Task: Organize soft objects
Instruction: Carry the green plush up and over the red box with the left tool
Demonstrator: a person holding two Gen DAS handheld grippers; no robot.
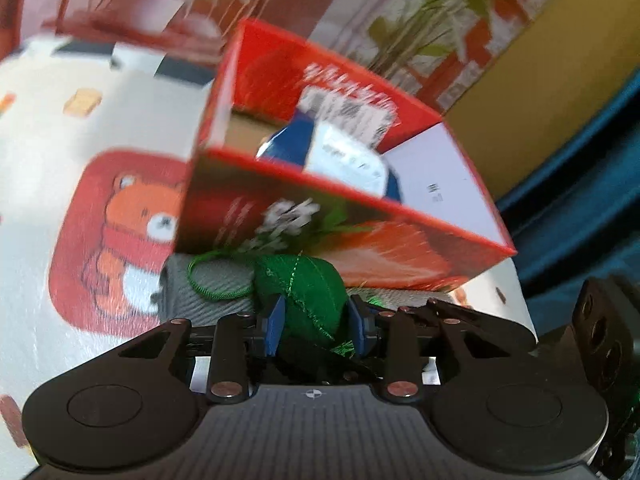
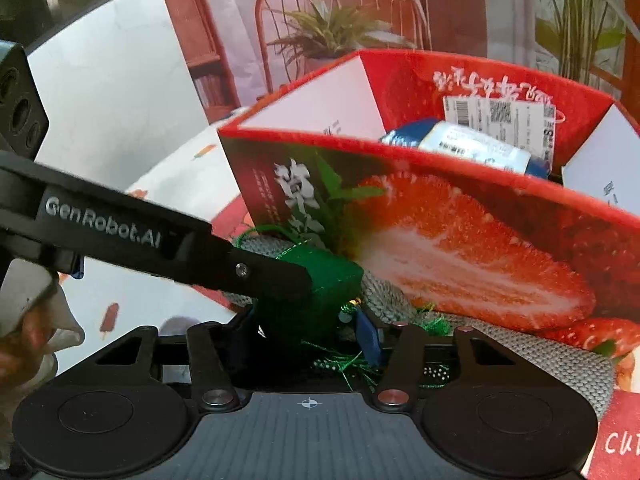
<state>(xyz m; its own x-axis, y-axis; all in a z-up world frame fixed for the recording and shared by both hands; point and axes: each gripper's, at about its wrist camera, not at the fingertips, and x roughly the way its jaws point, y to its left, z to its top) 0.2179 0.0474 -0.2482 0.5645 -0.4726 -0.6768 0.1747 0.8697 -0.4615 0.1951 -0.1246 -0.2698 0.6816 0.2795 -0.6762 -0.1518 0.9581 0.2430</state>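
So you've got the green pouch pinched in the left gripper, low in the middle of the left view, right in front of the red strawberry box; I'd say the step now is lifting it over that near wall and dropping it inside; go up first, then forward, since the box edge sits just above the pouch and the green cord loop trailing to the left could snag on the grey knitted cloth underneath; the box already has a blue and white packet in it, so aim for the free corner.

Left gripper: narrow, blue pads pressing both sides of the pouch, looks like a solid hold.

Right gripper: partway closed around the same pouch, lower middle of the right view; its right pad sits just beside the pouch but the left one is hidden in shadow, so I can't tell if it's really squeezing; if both are on it, let one go before you lift; the desk cover looks slippery.
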